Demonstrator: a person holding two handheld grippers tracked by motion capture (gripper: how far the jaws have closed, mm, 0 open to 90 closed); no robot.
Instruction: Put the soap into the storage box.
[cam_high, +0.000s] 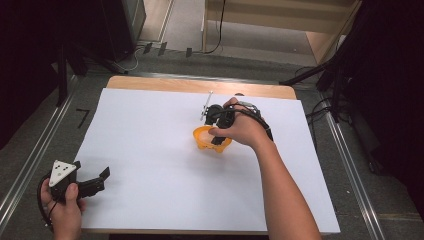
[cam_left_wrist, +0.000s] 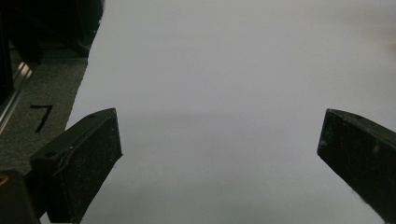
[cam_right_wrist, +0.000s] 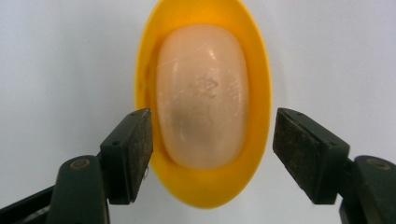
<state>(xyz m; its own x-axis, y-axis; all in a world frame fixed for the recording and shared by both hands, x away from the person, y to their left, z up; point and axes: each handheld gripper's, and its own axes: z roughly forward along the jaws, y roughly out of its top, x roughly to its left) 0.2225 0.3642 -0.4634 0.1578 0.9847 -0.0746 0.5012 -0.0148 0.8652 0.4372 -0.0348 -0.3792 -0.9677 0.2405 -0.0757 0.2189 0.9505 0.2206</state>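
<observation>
Two grippers work a table covered with a white sheet (cam_high: 150, 150), but just one is busy. The right gripper (cam_right_wrist: 212, 154) hangs directly above a yellow oval dish (cam_right_wrist: 261, 93) at the middle of the sheet, its jaws spread wide and straddling the dish on both sides, gripping nothing yet. Lying lengthwise in the dish is a pale peach bar of soap (cam_right_wrist: 201, 93), rounded and a little scuffed on top. The left-hand pad stands just at the dish's rim, perhaps touching it; the right-hand pad is clear of the rim with white sheet showing between. That placement suggests the gripper is being lined up across the short axis of the dish, where the span is narrowest and a squeeze would find the firmest hold, whether on the dish or on the soap.

In the high view the person's right hand (cam_high: 240, 127) wraps the tool and tips it steeply down over the dish (cam_high: 200, 136), hiding most of it. A thin white stick-like object (cam_high: 206, 105) lies just beyond the hand; what it is cannot be made out from here.

The left gripper (cam_high: 95, 182) waits at the near left corner of the sheet, well apart from the dish, jaws wide open over bare paper (cam_left_wrist: 224, 93) and holding nothing. It looks parked there to keep the work area free. A black mark (cam_left_wrist: 41, 116) shows on the grey floor beside the sheet's edge.
</observation>
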